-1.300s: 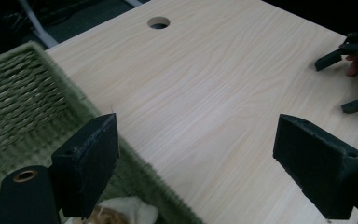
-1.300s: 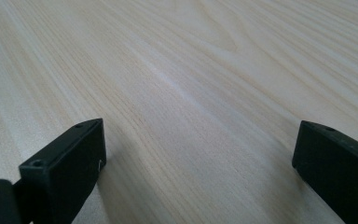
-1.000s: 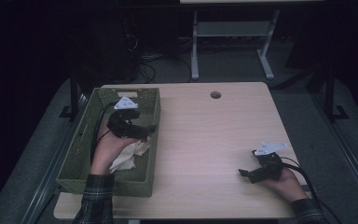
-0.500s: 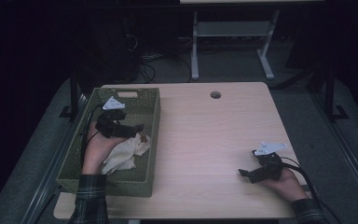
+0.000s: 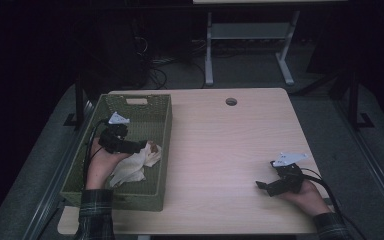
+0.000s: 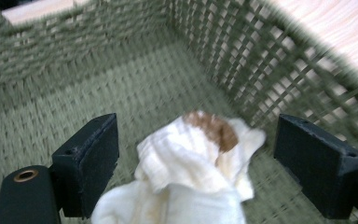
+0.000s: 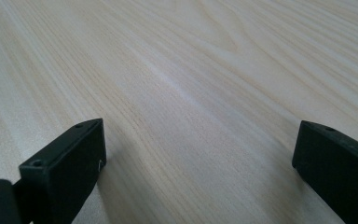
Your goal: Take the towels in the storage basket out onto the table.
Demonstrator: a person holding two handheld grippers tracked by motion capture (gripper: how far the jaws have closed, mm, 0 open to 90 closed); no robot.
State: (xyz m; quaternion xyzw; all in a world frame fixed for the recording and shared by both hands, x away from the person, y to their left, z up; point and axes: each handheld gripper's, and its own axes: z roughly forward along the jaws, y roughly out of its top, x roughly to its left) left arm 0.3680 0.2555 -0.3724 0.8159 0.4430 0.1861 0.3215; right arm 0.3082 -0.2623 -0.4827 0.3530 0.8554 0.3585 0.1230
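crumpled white cloth (image 6: 186, 163) in woven basket (image 6: 121, 88) between spread left tongs (image 6: 209, 163); right tongs (image 7: 198, 163) spread.

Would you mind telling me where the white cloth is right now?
In the high view the white cloth lies inside the green basket at the table's left, against its right wall; the left tool is open around it.

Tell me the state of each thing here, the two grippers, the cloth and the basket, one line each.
Left gripper: open, jaws on either side of the cloth, inside the basket.
Right gripper: open, nothing between its jaws, low over the table.
Cloth: crumpled, brown stain on top, lying on the basket floor.
Basket: upright on the table.
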